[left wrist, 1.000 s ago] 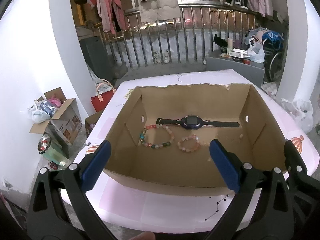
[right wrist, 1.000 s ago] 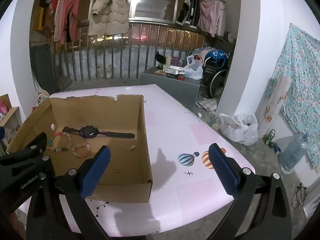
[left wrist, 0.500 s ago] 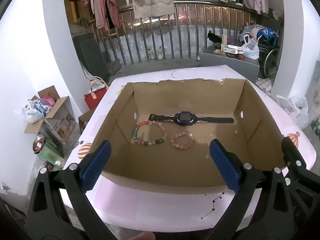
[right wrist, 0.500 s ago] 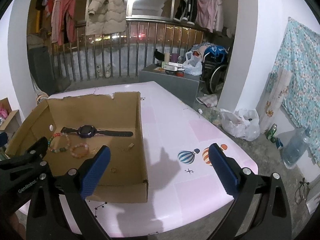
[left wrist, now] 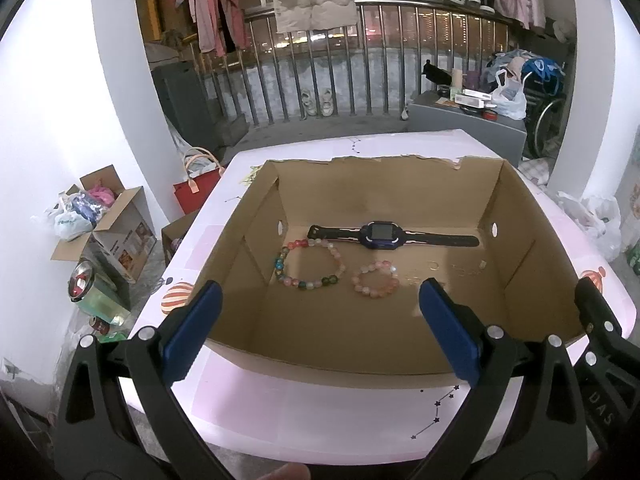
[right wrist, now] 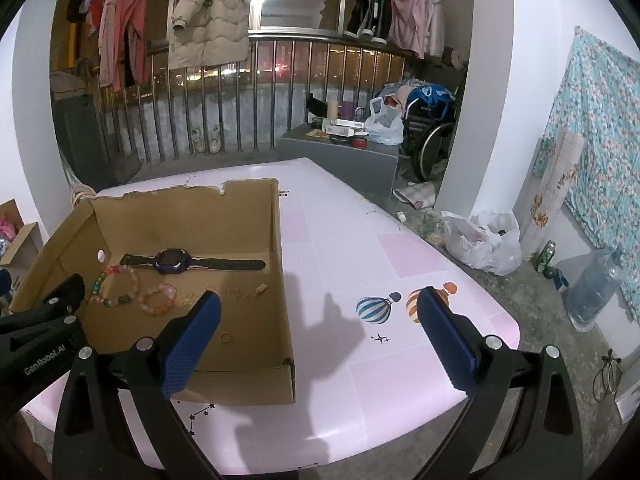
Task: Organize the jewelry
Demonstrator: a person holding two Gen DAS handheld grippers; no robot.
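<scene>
I hold both grippers above the near edge of the pink desk (right wrist: pixel 360 240), and both sets of jaws stand wide apart with nothing between them. My left gripper (left wrist: pixel 320 324) looks straight down into the open cardboard box (left wrist: pixel 516 220), which I judge is the place where the jewelry is being gathered. The watch (left wrist: pixel 382 234) lies flat with its strap stretched out along the far wall of the box, so it takes little room and leaves the floor in front free. Just in front of it sit two bead bracelets side by side: the multicoloured bracelet (left wrist: pixel 308 262) on the left, its far beads touching or nearly touching the strap, and the smaller pink bracelet (left wrist: pixel 375 279) to its right, apart from the first. My right gripper (right wrist: pixel 318 322) hangs over the box's right wall and the bare desk beside it. From its view I can see a small ring (right wrist: pixel 225 337) alone on the box floor nearer to me, and a few tiny pale bits (right wrist: pixel 244 292) toward the right wall; they may be earrings or a clasp, but they are too small to tell. With everything already inside the box, I judge the sorting is nearly or fully done.
</scene>
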